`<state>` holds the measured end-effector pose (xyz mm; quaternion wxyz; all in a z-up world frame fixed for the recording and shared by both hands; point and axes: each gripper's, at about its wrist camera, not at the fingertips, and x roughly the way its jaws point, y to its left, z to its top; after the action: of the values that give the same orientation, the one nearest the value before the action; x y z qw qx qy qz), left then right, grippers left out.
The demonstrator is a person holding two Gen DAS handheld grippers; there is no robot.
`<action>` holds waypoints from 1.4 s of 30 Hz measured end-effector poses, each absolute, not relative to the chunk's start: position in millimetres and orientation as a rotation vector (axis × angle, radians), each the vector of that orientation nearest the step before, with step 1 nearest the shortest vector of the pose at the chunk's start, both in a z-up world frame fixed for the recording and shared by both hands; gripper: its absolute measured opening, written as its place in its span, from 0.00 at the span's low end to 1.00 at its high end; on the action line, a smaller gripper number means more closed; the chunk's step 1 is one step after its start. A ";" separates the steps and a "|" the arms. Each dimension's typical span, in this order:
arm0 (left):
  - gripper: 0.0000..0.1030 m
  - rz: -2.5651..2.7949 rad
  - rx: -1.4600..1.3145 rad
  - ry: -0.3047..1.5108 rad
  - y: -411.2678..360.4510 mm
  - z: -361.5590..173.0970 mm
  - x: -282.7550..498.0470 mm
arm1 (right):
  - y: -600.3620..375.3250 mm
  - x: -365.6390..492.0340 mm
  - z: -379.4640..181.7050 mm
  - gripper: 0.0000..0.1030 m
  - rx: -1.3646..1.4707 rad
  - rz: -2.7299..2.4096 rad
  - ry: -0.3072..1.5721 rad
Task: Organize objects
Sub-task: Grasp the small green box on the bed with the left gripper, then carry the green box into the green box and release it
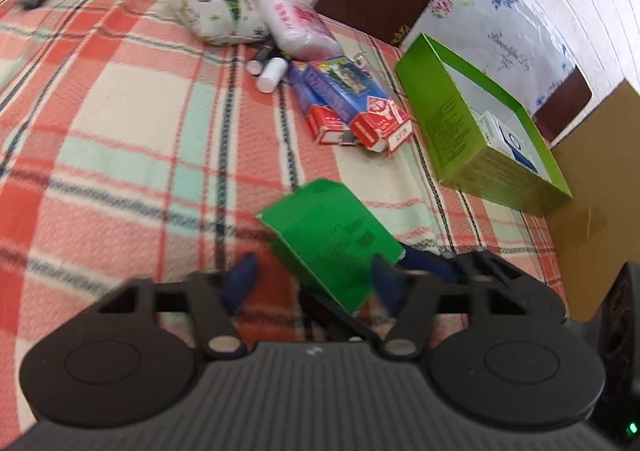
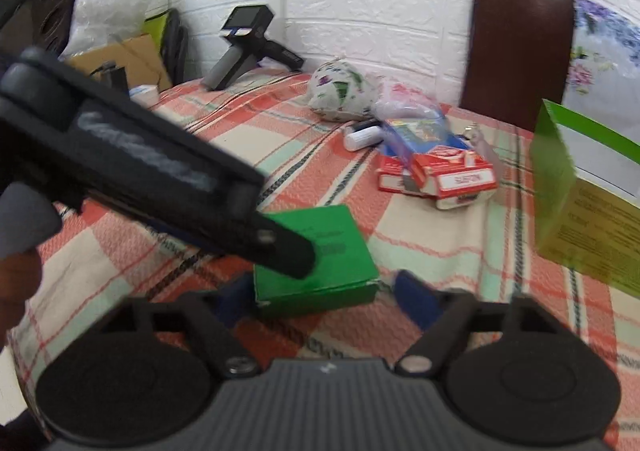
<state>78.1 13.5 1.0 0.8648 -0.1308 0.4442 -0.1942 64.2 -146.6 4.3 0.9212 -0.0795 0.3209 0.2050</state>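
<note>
Where the plaid tabletop [image 1: 120,123] carries them: one green box [image 1: 332,239] between both tongs, left tongs [image 1: 316,275] gripping it, right tongs [image 2: 320,291] straddling it half-wide; two red-and-blue cartons [image 1: 352,103]; one open lime box [image 1: 480,123]; two small bottles [image 1: 268,69].

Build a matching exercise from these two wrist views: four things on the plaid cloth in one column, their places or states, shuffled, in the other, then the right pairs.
Things
1. small dark green cardboard box
2. large lime green open cardboard box
3. white floral fabric pouch
4. red and blue carton packs

Places or states
A. lies at the far edge of the cloth, near the white wall
B. sits between the fingers of both grippers
C. holds a white and blue packet inside
D. lie side by side between the pouch and the open box

Pairs: 1-B, 2-C, 3-A, 4-D
</note>
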 end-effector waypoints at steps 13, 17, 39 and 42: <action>0.41 -0.601 -0.112 0.781 -91.3 72.5 110.4 | -236.7 73.9 52.9 0.61 -0.025 0.166 0.432; 0.41 -0.663 -0.047 0.760 -140.3 78.6 129.2 | -278.8 89.3 57.3 0.62 0.031 0.080 0.418; 0.52 -0.447 0.085 0.709 -146.5 65.2 125.4 | -314.1 74.4 50.5 0.72 0.122 -0.071 0.402; 0.52 -0.407 0.106 0.716 -134.1 62.1 113.5 | -309.3 64.3 51.6 0.72 0.125 -0.048 0.425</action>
<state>113.5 -134.1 62.1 0.9150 0.0516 0.3478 -0.1979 64.3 -309.3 51.6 0.9753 0.0620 0.2108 -0.0240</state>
